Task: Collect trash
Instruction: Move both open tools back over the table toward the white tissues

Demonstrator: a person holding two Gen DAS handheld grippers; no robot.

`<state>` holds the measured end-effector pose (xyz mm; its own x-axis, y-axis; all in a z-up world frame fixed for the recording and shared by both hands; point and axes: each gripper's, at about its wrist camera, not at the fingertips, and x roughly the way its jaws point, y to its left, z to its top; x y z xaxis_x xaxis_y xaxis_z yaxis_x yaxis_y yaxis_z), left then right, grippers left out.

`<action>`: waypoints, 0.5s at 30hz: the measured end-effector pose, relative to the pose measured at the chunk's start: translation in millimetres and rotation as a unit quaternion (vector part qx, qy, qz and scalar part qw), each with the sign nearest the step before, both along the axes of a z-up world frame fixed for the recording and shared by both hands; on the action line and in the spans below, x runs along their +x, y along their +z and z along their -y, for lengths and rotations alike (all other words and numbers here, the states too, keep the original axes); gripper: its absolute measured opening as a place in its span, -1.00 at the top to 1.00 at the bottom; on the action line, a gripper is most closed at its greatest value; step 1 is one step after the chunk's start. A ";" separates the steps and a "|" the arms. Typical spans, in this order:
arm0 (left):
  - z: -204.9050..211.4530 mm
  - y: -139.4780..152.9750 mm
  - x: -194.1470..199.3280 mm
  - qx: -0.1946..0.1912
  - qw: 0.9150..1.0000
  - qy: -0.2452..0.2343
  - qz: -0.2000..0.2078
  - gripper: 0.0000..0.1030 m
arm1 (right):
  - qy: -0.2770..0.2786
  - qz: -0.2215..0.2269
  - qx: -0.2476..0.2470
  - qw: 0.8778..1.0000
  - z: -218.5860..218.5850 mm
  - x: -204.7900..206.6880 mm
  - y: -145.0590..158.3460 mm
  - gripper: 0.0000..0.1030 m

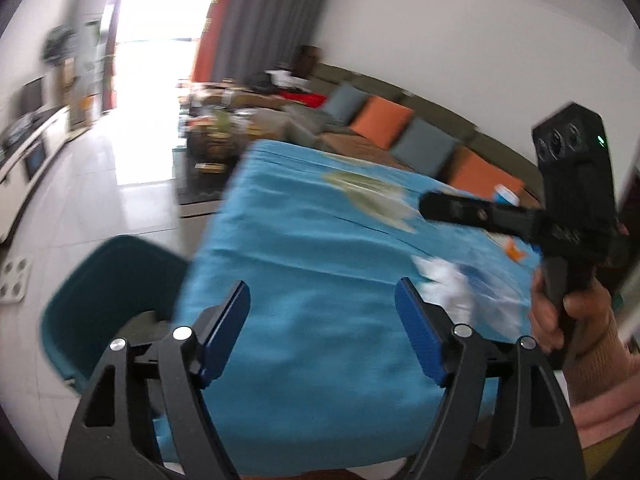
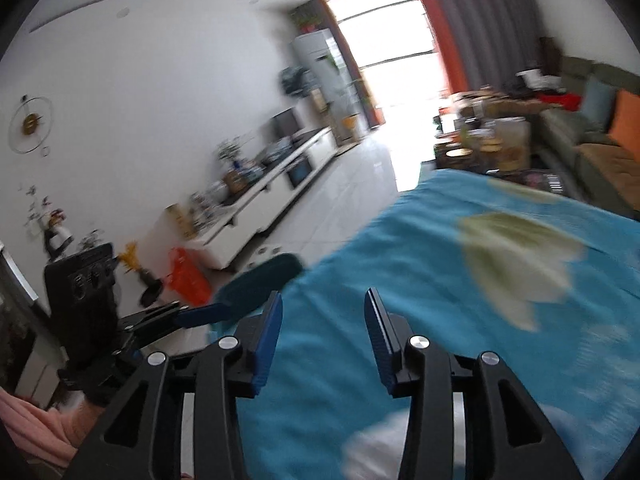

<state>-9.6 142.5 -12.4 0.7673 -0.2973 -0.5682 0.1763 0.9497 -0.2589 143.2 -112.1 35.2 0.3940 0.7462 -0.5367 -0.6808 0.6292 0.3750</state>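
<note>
Left gripper [image 1: 322, 308] hovering over blue-clothed surface [image 1: 320, 248], jaws standing wide, nothing between. Right gripper [image 2: 324, 320] jaws gaping partway, empty. Crumpled white trash [image 1: 452, 280] lying on cloth near right hand [image 1: 568, 312]. Teal bin [image 1: 108, 280] sitting beside surface.

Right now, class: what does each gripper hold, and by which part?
Nothing: the left gripper and right gripper both stand open and empty above the blue cloth.

Right hand-held gripper [image 2: 324, 340] gapes above blue tablecloth [image 2: 400, 248].
</note>
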 end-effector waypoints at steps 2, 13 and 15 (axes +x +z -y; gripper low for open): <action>25.4 -3.0 6.9 0.002 1.000 -0.031 -0.005 -0.45 | -0.032 0.001 -0.004 0.999 26.6 -1.4 -1.6 0.18; 101.0 -31.4 39.0 0.007 0.993 -0.103 -0.052 -0.45 | -0.196 -0.018 -0.025 0.980 163.8 0.4 -27.8 0.18; 107.5 -35.9 40.9 0.013 0.992 -0.106 -0.062 -0.45 | -0.220 -0.021 -0.028 0.975 184.0 -0.6 -31.9 0.18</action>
<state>31.2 34.9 -48.3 0.6138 -0.4284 -0.6631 0.3405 0.9015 -0.2672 142.6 -296.1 3.2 0.6461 0.4790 -0.5942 -0.3254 0.8771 0.3532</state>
